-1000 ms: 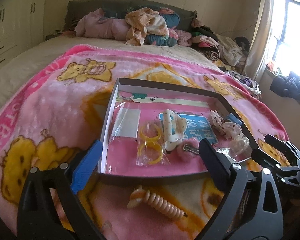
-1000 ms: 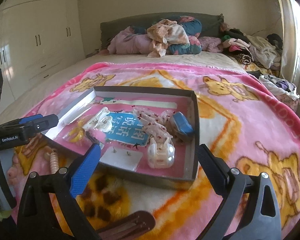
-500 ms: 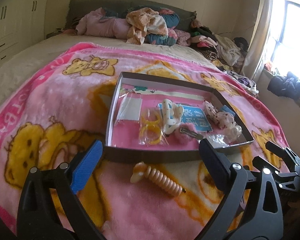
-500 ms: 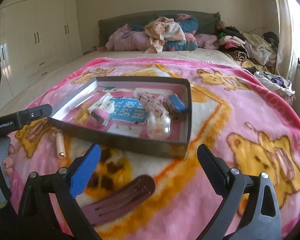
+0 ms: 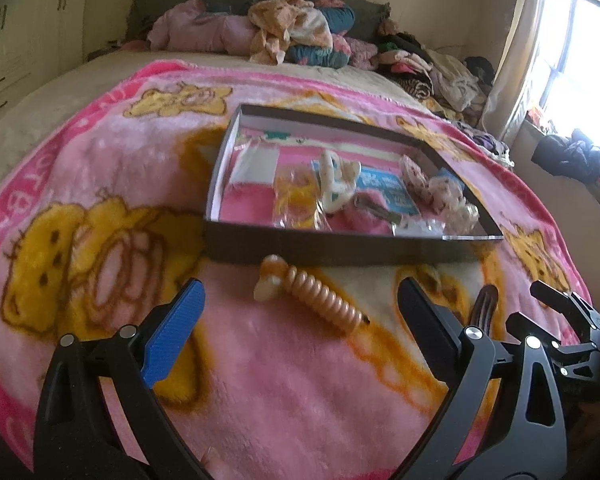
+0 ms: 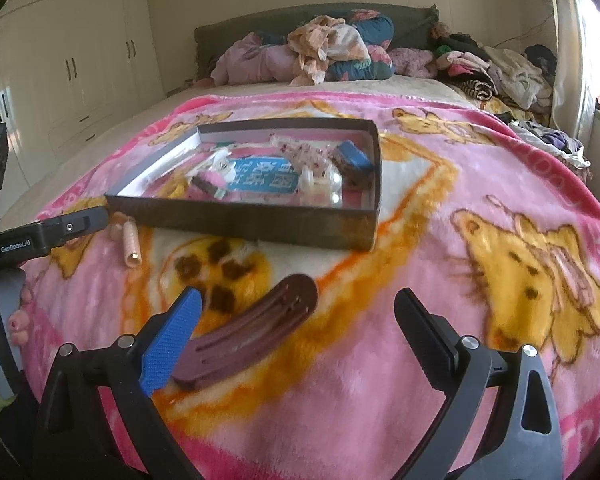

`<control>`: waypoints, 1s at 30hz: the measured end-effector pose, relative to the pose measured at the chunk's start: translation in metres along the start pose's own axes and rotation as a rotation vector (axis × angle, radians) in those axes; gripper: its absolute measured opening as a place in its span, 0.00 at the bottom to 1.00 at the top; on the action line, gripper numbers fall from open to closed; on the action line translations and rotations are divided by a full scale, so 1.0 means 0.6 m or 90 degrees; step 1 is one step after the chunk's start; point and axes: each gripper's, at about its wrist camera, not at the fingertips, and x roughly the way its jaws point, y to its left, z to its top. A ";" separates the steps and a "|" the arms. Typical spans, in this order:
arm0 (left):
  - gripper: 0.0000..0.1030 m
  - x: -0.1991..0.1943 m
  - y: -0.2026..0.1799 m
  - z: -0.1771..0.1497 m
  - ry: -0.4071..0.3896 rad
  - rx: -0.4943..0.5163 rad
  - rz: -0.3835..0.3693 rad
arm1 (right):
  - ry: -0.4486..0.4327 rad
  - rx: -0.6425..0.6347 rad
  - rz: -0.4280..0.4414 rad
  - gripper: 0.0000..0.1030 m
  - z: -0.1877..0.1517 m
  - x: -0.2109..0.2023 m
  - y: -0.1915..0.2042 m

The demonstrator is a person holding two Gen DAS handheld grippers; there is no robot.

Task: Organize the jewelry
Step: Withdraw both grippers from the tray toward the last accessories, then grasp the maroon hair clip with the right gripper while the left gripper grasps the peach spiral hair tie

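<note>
A dark shallow box (image 5: 340, 246) (image 6: 260, 228) on the pink blanket holds several hair clips, yellow rings in a bag and a blue card. A peach ribbed hair clip (image 5: 320, 300) (image 6: 131, 242) lies on the blanket in front of the box. A maroon banana clip (image 6: 246, 342) (image 5: 485, 308) lies nearer. My left gripper (image 5: 300, 320) is open and empty, just short of the peach clip. My right gripper (image 6: 296, 332) is open and empty, with the maroon clip between its fingers' line.
The pink bear-print blanket (image 5: 100, 200) covers the bed. Piled clothes (image 5: 292, 36) lie at the headboard and along the right side. White wardrobes (image 6: 60, 60) stand at the left. A window (image 5: 588, 40) is at the right.
Both grippers have pulled back from the box toward the bed's near edge. The box looks farther away, and the peach and maroon clips now lie close before the fingers.
</note>
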 end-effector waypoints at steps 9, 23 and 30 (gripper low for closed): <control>0.86 0.019 -0.012 -0.028 0.037 0.007 -0.014 | 0.044 -0.001 0.022 0.91 -0.019 0.032 0.008; 0.77 0.061 -0.030 -0.020 0.045 -0.029 -0.023 | 0.058 0.016 0.064 0.68 -0.015 0.055 0.015; 0.47 0.071 -0.035 -0.020 0.045 -0.026 0.003 | 0.055 0.021 0.079 0.43 -0.013 0.057 0.017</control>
